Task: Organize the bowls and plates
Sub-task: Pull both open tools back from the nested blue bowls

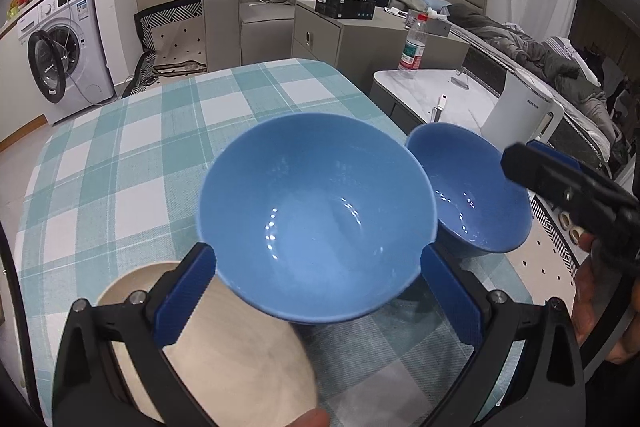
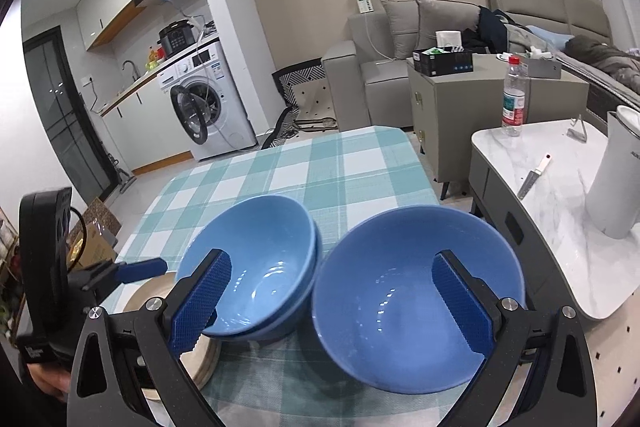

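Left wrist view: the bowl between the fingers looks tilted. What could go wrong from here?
1. The upper blue bowl sits tilted in the lower bowl. A nudge from the left gripper might slide it onto the beige plate.
2. The single blue bowl stands near the edge of the table. The open right gripper could push it off.

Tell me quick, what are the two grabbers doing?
Left gripper: shut on a blue bowl, one finger on each side.
Right gripper: open, holding nothing, with another bowl below it.
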